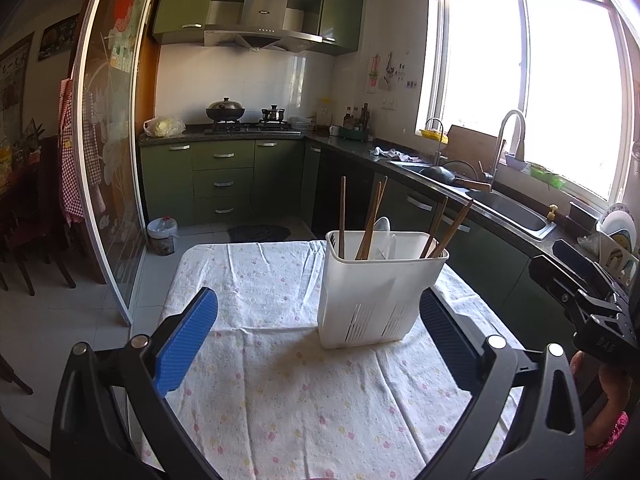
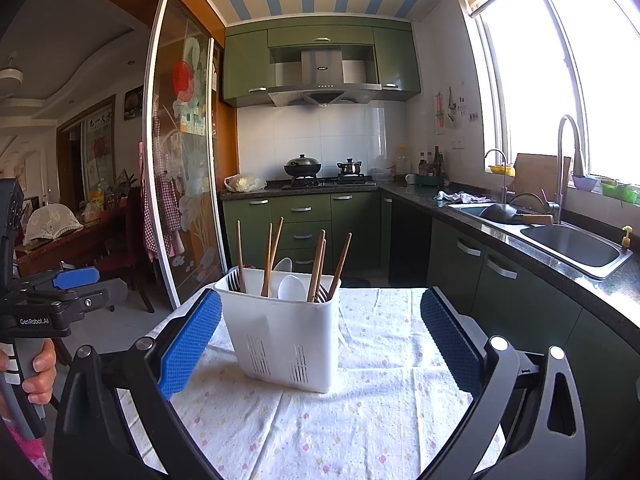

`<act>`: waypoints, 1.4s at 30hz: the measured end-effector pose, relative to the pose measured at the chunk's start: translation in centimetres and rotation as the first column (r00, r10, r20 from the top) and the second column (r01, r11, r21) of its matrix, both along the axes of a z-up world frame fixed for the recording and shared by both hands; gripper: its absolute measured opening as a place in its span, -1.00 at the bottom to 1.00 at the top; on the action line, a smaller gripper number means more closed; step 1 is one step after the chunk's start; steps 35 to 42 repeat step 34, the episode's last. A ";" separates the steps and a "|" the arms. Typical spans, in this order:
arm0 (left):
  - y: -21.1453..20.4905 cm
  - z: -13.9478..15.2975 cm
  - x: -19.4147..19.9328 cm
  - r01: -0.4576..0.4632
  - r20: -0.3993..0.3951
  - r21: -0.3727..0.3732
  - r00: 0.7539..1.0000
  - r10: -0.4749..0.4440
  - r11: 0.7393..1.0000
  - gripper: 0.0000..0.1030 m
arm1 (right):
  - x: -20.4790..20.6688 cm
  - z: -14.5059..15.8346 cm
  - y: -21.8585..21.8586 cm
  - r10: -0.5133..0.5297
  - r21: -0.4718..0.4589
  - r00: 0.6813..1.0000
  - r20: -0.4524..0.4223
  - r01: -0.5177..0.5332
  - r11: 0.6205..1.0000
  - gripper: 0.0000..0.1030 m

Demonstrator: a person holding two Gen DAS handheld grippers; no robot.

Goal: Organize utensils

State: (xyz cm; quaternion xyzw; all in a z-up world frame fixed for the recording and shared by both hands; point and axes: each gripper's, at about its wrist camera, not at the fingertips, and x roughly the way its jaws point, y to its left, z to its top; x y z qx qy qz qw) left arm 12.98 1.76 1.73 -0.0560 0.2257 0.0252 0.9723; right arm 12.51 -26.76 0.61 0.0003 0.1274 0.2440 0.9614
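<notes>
A white plastic utensil holder (image 1: 380, 292) stands upright on a table with a floral cloth (image 1: 280, 380). It holds several wooden chopsticks (image 1: 370, 220) and white spoons (image 1: 382, 236). My left gripper (image 1: 320, 320) is open and empty, a little short of the holder. In the right wrist view the holder (image 2: 284, 332) stands ahead and left of centre, with chopsticks (image 2: 316, 264) and spoons (image 2: 291, 286) in it. My right gripper (image 2: 320, 324) is open and empty, just before the holder. The left gripper (image 2: 76, 280) shows at the left edge.
Green kitchen cabinets and a dark counter with a sink (image 2: 572, 246) run along the right. A stove with pots (image 1: 226, 114) is at the back. A glass sliding door (image 1: 108, 160) stands left of the table. A bin (image 1: 162, 234) sits on the floor.
</notes>
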 end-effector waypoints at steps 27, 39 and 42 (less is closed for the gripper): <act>-0.1 -0.3 -0.4 -0.030 0.034 0.014 0.999 0.030 0.999 0.87 | 0.2 -0.2 -0.2 0.002 -0.001 1.000 -0.001 -0.002 1.000 0.91; 0.0 -0.4 -0.3 -0.026 0.025 0.010 0.999 0.025 1.000 0.87 | 0.2 -0.3 -0.2 0.001 -0.003 1.000 -0.001 -0.001 1.000 0.91; 0.0 -0.4 -0.3 -0.026 0.025 0.010 0.999 0.025 1.000 0.87 | 0.2 -0.3 -0.2 0.001 -0.003 1.000 -0.001 -0.001 1.000 0.91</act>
